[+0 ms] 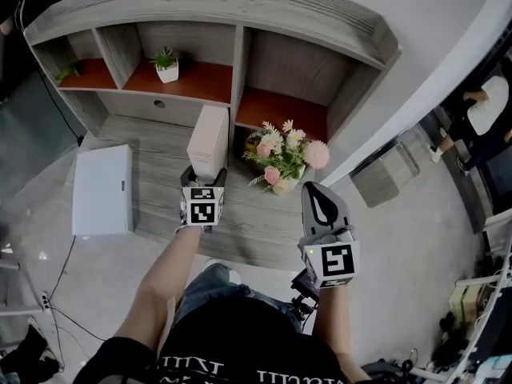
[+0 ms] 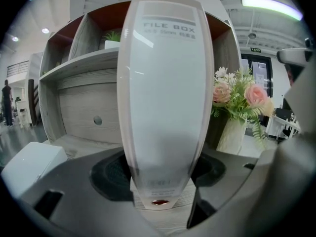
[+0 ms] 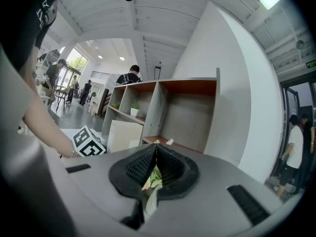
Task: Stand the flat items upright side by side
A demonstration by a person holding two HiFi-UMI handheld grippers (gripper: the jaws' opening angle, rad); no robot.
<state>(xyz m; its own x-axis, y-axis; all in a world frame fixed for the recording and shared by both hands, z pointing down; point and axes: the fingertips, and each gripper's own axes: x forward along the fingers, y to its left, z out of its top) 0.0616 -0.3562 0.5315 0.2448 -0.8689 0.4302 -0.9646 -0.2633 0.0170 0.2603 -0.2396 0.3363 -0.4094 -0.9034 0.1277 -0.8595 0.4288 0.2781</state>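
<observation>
A white file box (image 1: 208,142) stands upright on the grey wooden desk (image 1: 156,138), in front of the shelf unit's middle divider. My left gripper (image 1: 202,186) is shut on its lower part. In the left gripper view the file box (image 2: 165,93) fills the middle, its spine facing me, with a pad against each side of it and the left gripper (image 2: 160,174) around its base. A second white flat box (image 1: 102,189) lies flat on the desk's left end. My right gripper (image 1: 320,202) hangs shut and empty at the desk's front edge, right of the flowers. Its jaws (image 3: 155,152) meet at the tips.
A vase of pink and white flowers (image 1: 284,162) stands just right of the file box. The grey shelf unit (image 1: 240,62) with red-brown floors backs the desk and holds a small potted plant (image 1: 166,64). A white wall rises to the right. People stand in the background.
</observation>
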